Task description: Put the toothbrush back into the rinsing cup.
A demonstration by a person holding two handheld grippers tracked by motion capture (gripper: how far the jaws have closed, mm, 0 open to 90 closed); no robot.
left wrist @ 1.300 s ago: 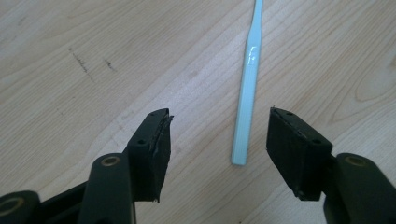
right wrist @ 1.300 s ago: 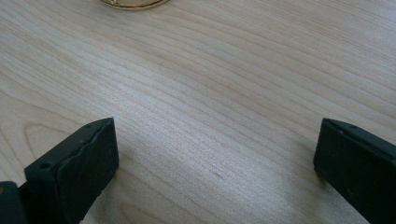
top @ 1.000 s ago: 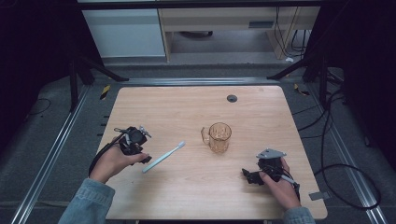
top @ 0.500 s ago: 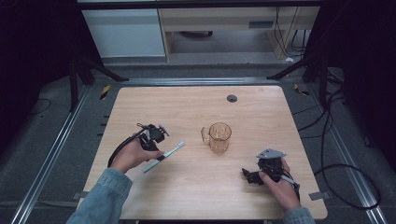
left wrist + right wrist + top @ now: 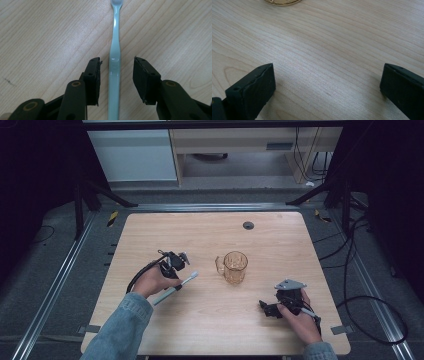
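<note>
Left gripper [image 5: 116, 75] has moved forward and now stands over the toothbrush [image 5: 115, 50].

Its jaws are apart, one on each side of the smooth, pale-green plastic handle, not touching it; probably a grasp comes next. The ribbed amber cup [image 5: 235, 267] stands beyond. The right gripper [image 5: 328, 82] rests wide open over bare wood table [image 5: 280, 240].
</note>
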